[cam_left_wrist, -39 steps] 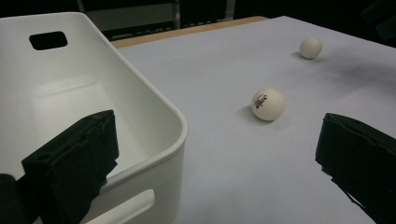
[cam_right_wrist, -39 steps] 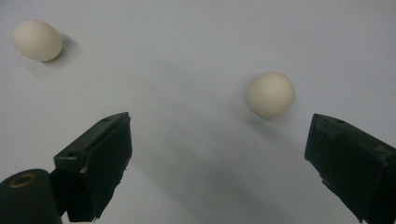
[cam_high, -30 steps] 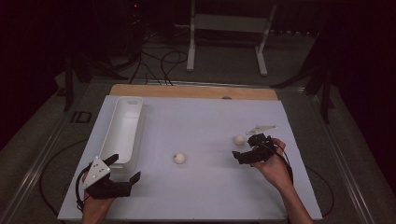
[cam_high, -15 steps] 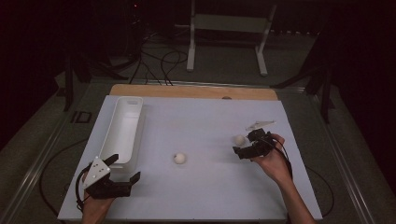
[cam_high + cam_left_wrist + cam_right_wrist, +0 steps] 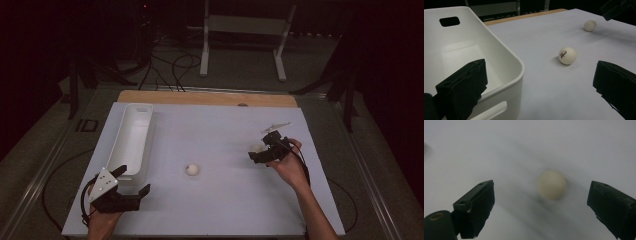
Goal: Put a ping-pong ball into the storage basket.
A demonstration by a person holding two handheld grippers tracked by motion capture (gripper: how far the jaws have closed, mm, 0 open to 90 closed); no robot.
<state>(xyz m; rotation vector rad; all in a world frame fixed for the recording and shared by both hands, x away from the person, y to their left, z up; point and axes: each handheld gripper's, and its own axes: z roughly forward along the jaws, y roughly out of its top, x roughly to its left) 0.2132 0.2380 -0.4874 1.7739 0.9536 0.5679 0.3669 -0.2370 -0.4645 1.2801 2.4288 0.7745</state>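
Spread wide, the right gripper [image 5: 541, 200] brackets the far ball [image 5: 552, 184], which sits untouched on the white table [image 5: 225, 200] at the gripper's 12 o'clock. Left gripper [image 5: 131, 183] also gapes, idle by the bin [image 5: 131, 137]. Light, smooth and likely to roll, the ball wants pinching across its widest middle
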